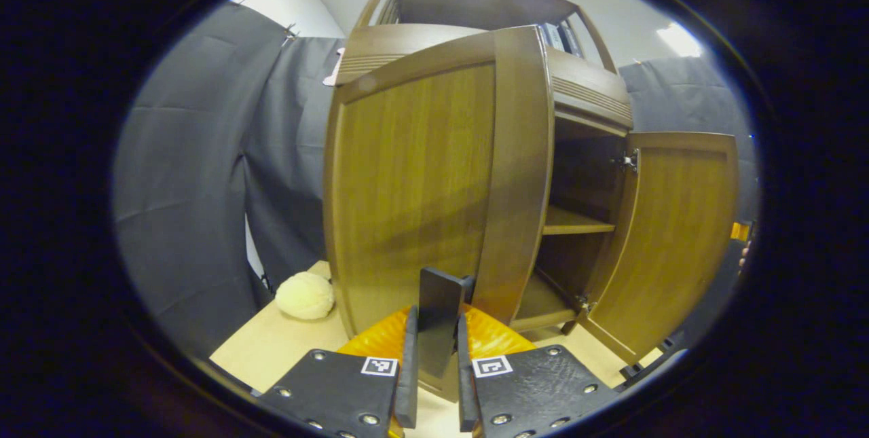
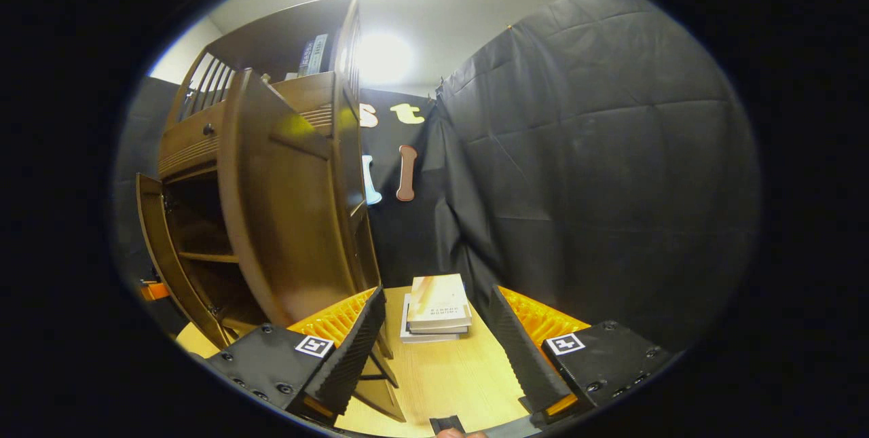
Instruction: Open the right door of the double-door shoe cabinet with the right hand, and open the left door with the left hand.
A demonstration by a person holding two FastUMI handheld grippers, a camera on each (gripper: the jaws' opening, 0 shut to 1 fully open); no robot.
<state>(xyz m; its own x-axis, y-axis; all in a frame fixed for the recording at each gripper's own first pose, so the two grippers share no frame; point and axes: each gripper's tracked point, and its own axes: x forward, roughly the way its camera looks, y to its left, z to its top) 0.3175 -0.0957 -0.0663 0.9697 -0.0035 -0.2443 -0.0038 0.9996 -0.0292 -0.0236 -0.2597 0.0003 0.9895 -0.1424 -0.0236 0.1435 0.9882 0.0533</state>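
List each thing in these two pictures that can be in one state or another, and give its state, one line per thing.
Left door: partly open, its handle clamped in the left claw.
Right door: swung wide open.
Left claw: shut on the handle.
Right claw: open, holding nothing.
Cabinet shelves: bare where they show.
Books: closed, stacked flat on the floor.

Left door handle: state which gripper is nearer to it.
Left. The left gripper is shut on the left door handle; the right gripper hangs open beside the right door.
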